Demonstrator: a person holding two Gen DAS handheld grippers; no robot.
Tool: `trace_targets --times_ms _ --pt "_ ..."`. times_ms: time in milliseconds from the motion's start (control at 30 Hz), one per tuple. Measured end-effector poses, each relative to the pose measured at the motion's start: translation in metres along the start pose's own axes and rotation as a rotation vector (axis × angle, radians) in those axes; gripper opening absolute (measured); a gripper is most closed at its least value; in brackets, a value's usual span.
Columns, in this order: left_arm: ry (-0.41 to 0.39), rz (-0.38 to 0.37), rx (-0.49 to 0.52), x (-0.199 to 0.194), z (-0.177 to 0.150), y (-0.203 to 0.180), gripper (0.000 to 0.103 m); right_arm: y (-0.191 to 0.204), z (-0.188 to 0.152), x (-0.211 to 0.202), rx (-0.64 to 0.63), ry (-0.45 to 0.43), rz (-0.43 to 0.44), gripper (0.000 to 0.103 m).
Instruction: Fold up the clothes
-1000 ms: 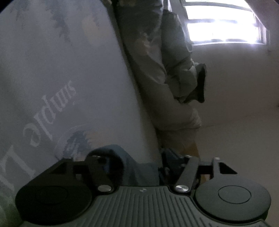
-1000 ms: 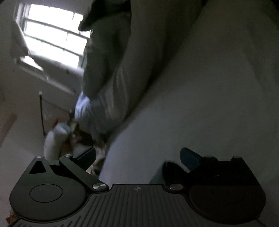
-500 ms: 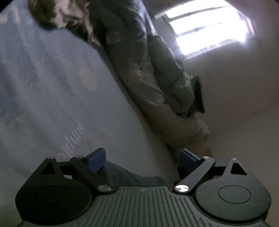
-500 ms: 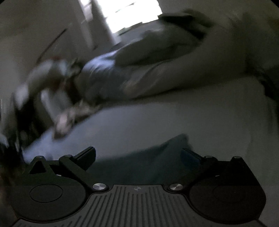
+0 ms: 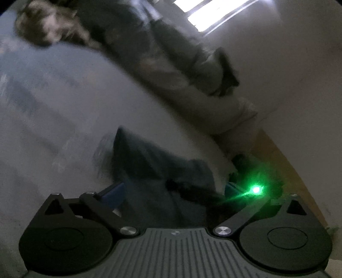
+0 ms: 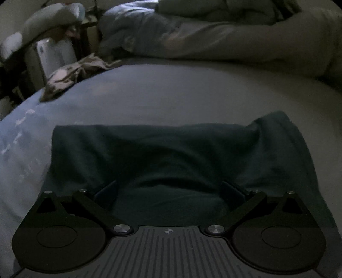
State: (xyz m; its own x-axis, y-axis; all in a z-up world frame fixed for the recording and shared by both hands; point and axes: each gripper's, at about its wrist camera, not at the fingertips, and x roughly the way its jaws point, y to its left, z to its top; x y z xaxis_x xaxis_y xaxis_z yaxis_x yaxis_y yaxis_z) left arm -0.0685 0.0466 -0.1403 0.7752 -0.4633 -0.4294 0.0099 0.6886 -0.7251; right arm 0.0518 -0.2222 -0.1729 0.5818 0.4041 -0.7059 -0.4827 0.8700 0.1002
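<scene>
— Since a second ago, what has changed?

— Both views have swung round, so the bed sheet (image 6: pixel 171 92) lies nearly level under the right camera where it was steeply tilted before. The left gripper (image 5: pixel 174 193) has just been opening its jaws, and its blue pads now stand wide apart. Dark cloth lies between them, but neither pad presses on it.

— And the right gripper (image 6: pixel 168 190)?

— Wide too. Its pads sit at either side of a fold of the dark garment (image 6: pixel 171 154), and as far as the dim light shows they do not pinch it.

— Where is that garment?

— Spread flat on the sheet, just ahead of the right gripper, its far edge running straight across. In the left view it is blurred, a dark strip reaching away from the jaws. A green light (image 5: pixel 256 189) glows by the right-hand pad there.

— Farther off?

— A patterned cloth (image 6: pixel 70 74) lies crumpled at the sheet's far left edge. Beyond it a pale quilt (image 6: pixel 224 36) is heaped along the back of the bed. A bright window (image 5: pixel 213 12) shows at the top of the left view.
</scene>
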Motion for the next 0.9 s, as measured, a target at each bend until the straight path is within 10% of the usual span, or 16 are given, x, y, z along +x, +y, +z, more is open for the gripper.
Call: trace_targets --times_ms 233,533,900 --pt "0.136 -0.007 -0.140 0.032 -0.023 0.029 0.103 -0.008 0.001 -0.082 0.139 -0.127 0.028 0.103" --pt "0.226 -0.108 -0.169 0.079 -0.017 0.045 0.103 -0.004 -0.085 -0.206 0.211 -0.239 0.014 0.103" --pt "0.278 -0.245 -0.238 0.119 -0.001 0.062 0.103 0.060 -0.129 -0.211 0.048 -0.168 -0.031 0.103"
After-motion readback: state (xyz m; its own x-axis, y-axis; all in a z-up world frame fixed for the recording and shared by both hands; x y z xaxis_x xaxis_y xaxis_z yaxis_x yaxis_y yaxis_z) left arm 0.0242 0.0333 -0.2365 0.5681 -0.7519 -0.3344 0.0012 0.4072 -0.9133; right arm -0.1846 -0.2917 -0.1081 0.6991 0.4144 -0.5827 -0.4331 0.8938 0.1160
